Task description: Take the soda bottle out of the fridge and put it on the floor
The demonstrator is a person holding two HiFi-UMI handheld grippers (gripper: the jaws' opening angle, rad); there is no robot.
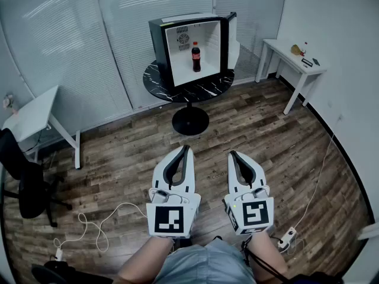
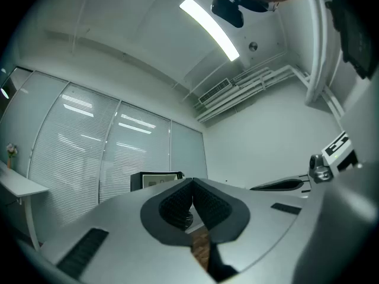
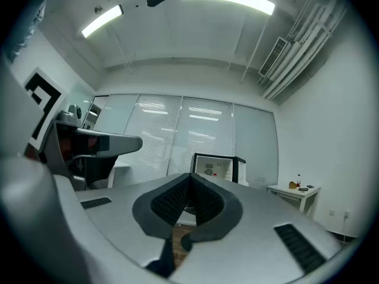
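Observation:
A dark soda bottle [image 1: 195, 56] with a red cap and label stands upright inside a small black fridge [image 1: 159, 46], white within, whose door [image 1: 231, 37] hangs open to the right. The fridge sits on a round black marble table [image 1: 188, 85] across the room. My left gripper [image 1: 188, 147] and right gripper [image 1: 231, 153] are held side by side low in the head view, far short of the table, both shut and holding nothing. In the right gripper view the fridge [image 3: 212, 165] shows beyond the tips; in the left gripper view the fridge [image 2: 155, 180] sits left of the tips.
Wooden floor [image 1: 118, 158] lies between me and the table. A white desk [image 1: 35, 114] and black office chair [image 1: 26, 185] stand at left. Another white table [image 1: 293, 61] with small items is at right. White cables [image 1: 98, 223] trail on the floor, and a power strip [image 1: 286, 237] lies at right.

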